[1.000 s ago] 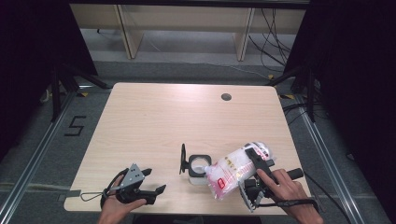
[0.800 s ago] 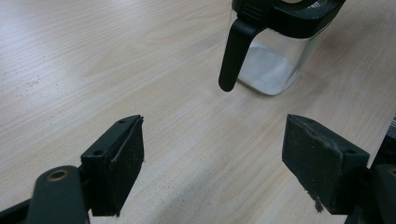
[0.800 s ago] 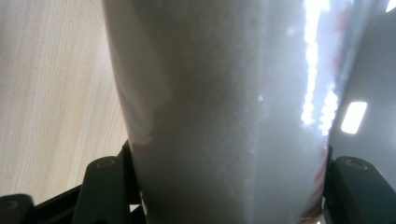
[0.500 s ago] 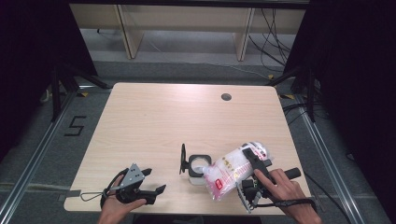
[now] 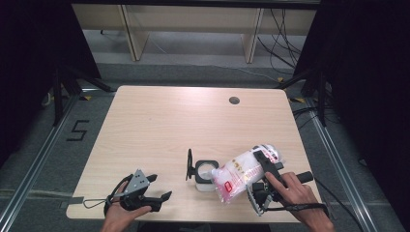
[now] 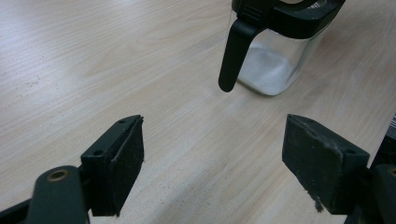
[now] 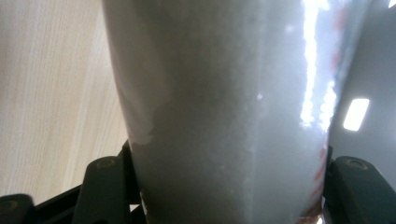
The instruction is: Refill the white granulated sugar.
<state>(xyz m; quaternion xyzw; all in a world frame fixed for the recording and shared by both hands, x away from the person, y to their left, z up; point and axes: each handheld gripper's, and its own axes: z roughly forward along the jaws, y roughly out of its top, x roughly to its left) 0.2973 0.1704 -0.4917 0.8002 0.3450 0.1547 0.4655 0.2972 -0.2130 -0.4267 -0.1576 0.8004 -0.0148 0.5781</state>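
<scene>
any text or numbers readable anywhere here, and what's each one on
"5": black mark on the grey floor left of the table.
Red label on the plastic bag held in the right gripper: print too small and blurred to read.
Glass jar: no lettering visible.

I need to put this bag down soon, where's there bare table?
The far half of the table, up to the cable hole, is bare, and so is the left side past the left gripper. The near right is crowded: jar, bag, right gripper.
</scene>
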